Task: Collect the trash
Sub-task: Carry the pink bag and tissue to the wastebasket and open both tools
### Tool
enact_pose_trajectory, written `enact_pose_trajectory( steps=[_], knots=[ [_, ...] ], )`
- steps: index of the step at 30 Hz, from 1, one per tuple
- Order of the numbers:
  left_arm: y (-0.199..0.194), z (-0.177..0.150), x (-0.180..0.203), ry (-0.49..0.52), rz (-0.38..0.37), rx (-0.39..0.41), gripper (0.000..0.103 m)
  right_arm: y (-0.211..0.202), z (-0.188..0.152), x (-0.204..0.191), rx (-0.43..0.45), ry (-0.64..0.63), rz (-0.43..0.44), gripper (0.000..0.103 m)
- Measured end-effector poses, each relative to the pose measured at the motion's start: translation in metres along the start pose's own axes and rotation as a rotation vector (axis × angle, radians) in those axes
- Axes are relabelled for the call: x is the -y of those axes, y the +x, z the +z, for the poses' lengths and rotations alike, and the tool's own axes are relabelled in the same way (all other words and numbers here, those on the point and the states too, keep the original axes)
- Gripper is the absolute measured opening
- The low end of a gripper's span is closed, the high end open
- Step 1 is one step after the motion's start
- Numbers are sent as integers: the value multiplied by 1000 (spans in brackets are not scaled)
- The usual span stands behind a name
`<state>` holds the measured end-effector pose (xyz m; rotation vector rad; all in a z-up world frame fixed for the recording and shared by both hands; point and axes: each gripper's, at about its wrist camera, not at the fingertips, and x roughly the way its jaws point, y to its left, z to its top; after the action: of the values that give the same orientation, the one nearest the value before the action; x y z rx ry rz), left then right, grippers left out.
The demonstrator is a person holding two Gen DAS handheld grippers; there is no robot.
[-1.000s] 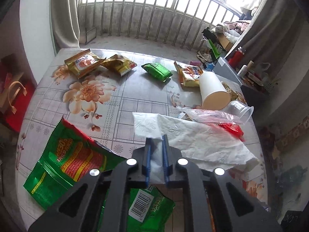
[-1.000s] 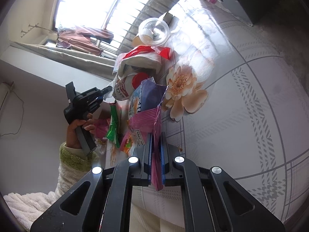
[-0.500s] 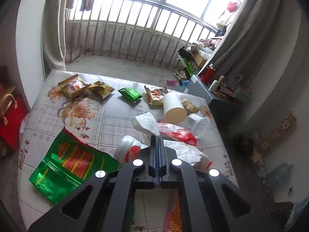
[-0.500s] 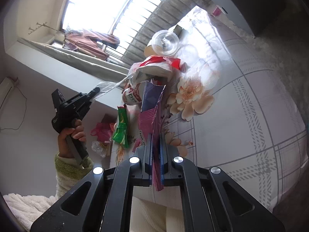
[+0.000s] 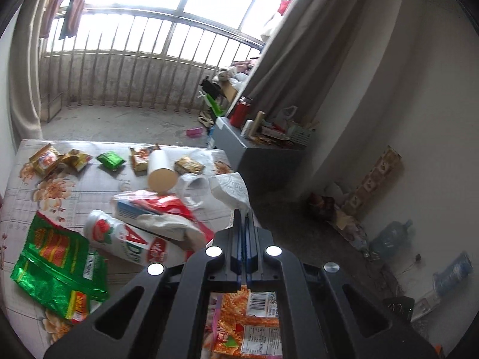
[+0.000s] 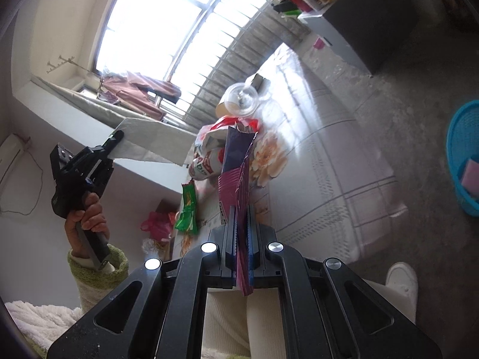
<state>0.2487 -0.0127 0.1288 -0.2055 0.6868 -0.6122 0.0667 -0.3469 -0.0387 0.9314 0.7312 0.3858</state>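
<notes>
My left gripper [image 5: 243, 213] is shut on a white paper towel [image 5: 230, 190] and holds it in the air above the table's right edge. In the right wrist view the towel [image 6: 149, 143] hangs from the left gripper [image 6: 116, 136]. My right gripper [image 6: 241, 209] is shut on a purple and pink snack wrapper [image 6: 238, 161], lifted above the table [image 6: 329, 161]. On the table lie a red-and-white packet [image 5: 125, 239], a green wrapper [image 5: 54, 257], a paper cup [image 5: 160, 172], a clear plastic cup [image 6: 242, 99] and several small snack packs.
A blue basket [image 6: 464, 155] with a pink item stands on the floor at the right. A grey cabinet [image 5: 260, 155] with bottles stands beyond the table. An orange wrapper [image 5: 248, 320] lies under the left gripper. The person's white shoe [image 6: 401, 281] is on the floor.
My left gripper has lifted the paper towel off the trash pile and swung right. My right gripper has risen and drawn back with the purple wrapper.
</notes>
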Motion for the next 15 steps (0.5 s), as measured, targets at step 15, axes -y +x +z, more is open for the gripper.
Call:
enact_pose_trajectory(
  steps=[15],
  knots=[
    [195, -72, 234, 180, -443, -401, 1, -190, -15, 111, 449, 231, -332, 4]
  ],
)
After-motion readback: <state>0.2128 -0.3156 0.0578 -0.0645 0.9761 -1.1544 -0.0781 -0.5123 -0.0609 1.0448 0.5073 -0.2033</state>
